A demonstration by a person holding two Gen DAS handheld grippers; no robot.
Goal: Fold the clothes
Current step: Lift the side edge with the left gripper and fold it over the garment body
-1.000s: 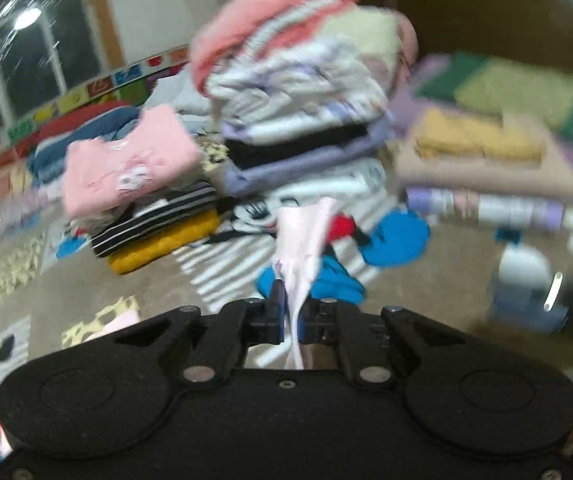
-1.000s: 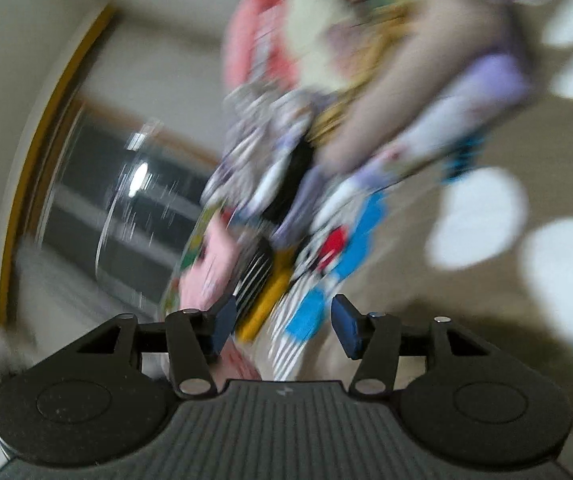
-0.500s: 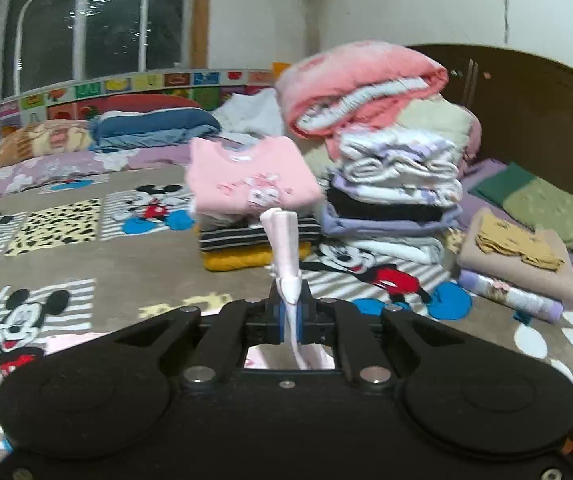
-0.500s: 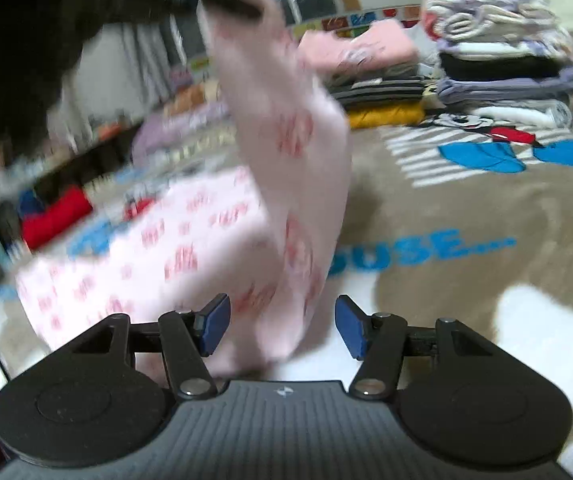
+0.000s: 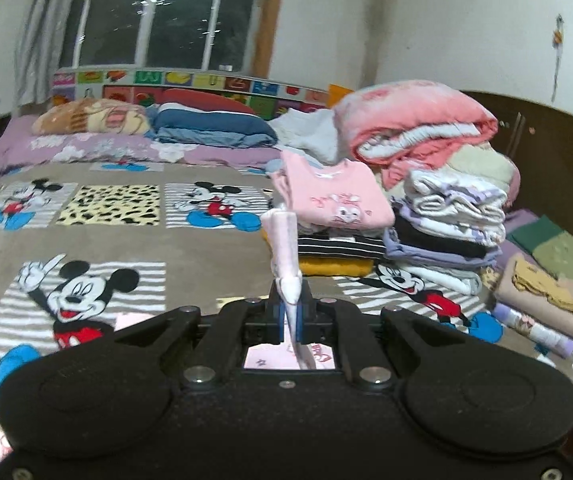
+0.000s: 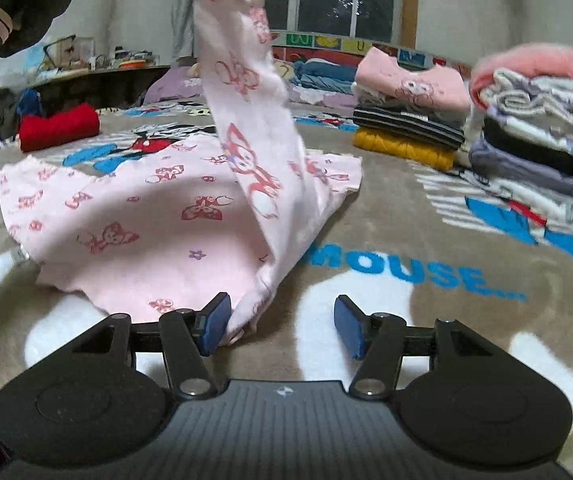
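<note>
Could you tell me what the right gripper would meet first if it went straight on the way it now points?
Probably the brown printed blanket: the open right gripper aims low over bare bedding. The pale pink garment with red prints lies just left of that line, its hem near the left fingertip, so depth leaves some doubt.

The room is lit from indoors, evenly and a little dim, with a warm cast. The dark window [image 5: 158, 12] behind the bed throws back a bright glare spot from a lamp, with streaky reflections around it. Shadows are soft; a faint one lies on the blanket [image 6: 426, 320] beneath the lifted pink garment [image 6: 246, 132]. Both views bulge like a fisheye, bending walls and bed edge near the borders. The left view is fairly sharp. In the right view the folded stacks [image 6: 534, 132] at the edge smear with blur.
</note>
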